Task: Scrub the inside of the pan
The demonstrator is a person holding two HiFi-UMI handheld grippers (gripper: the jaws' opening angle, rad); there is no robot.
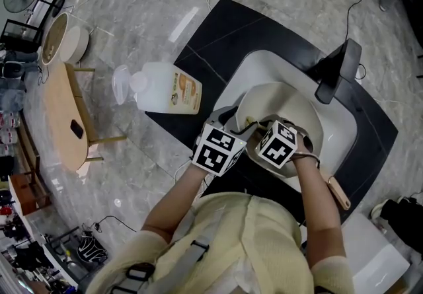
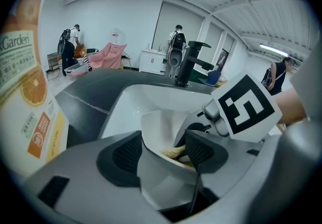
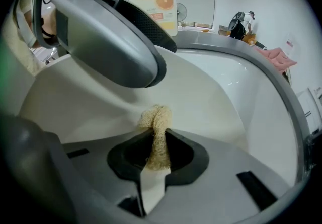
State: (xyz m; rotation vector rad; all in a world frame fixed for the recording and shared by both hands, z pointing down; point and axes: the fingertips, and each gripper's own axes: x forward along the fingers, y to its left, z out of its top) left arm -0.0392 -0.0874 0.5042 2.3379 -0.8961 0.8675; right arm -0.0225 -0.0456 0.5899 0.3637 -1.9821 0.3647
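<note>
A cream pan (image 1: pixel 294 104) lies tilted in the white sink (image 1: pixel 259 65), its wooden handle (image 1: pixel 338 192) pointing to the lower right. My left gripper (image 1: pixel 231 117) is shut on the pan's near rim (image 2: pixel 162 140), one pad outside the wall and one inside. My right gripper (image 3: pixel 157 155) is shut on a tan scrub pad (image 3: pixel 156 122), which presses against the pan's pale inner wall (image 3: pixel 206 102). In the left gripper view, the pad (image 2: pixel 173 152) shows just behind the inner finger, with the right gripper's marker cube (image 2: pixel 246 107) above it.
A large soap bottle (image 1: pixel 165 91) with an orange label lies on the stone counter left of the sink. A black faucet (image 1: pixel 337 71) stands at the sink's far side. A wooden side table (image 1: pixel 63 121) is at the far left. People stand far off in the room.
</note>
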